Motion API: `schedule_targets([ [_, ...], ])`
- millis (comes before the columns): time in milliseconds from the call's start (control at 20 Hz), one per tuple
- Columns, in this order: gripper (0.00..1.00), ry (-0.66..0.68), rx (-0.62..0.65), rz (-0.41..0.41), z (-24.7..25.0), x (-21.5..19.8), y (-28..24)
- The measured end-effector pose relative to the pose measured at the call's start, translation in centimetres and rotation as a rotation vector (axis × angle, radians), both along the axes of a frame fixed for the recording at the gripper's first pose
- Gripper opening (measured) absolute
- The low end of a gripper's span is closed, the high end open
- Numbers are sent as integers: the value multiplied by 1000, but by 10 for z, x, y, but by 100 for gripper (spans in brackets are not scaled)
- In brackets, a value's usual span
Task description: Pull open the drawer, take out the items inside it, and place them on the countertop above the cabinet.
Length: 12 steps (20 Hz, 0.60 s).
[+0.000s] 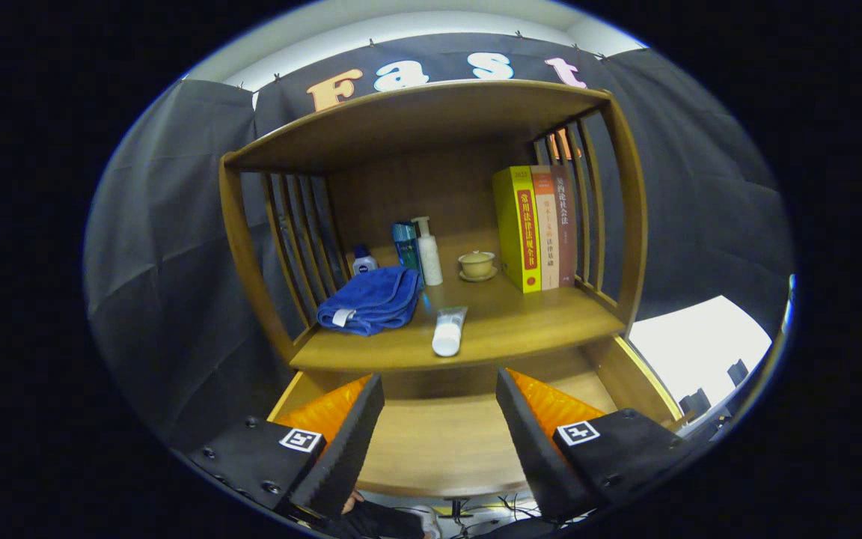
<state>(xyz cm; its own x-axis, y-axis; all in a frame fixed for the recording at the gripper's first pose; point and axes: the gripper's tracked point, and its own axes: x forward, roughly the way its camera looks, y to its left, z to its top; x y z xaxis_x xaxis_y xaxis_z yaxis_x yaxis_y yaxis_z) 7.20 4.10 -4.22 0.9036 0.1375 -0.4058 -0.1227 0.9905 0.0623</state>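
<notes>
Wooden cabinet (431,127) stands ahead, its drawer (438,442) pulled open under the claw (438,427), showing bare board between the wide, empty fingers. Beyond them on the worktop (521,322) lie a soft blue towel (371,299) and a light, slippery-looking tube (449,331), best pinched mid-body.

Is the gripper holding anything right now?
No, the gripper is open over the open drawer, with only bare wood between its fingers.
</notes>
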Motion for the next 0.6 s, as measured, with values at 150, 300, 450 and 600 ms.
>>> schedule_targets([
  [150, 99, 16, -11, -30, -14, -29, -15],
  [300, 98, 43, -26, -54, -35, -55, -28],
  [450, 98, 81, -30, -68, -58, -77, -36],
  [600, 98, 100, -31, -69, -75, -87, -36],
])
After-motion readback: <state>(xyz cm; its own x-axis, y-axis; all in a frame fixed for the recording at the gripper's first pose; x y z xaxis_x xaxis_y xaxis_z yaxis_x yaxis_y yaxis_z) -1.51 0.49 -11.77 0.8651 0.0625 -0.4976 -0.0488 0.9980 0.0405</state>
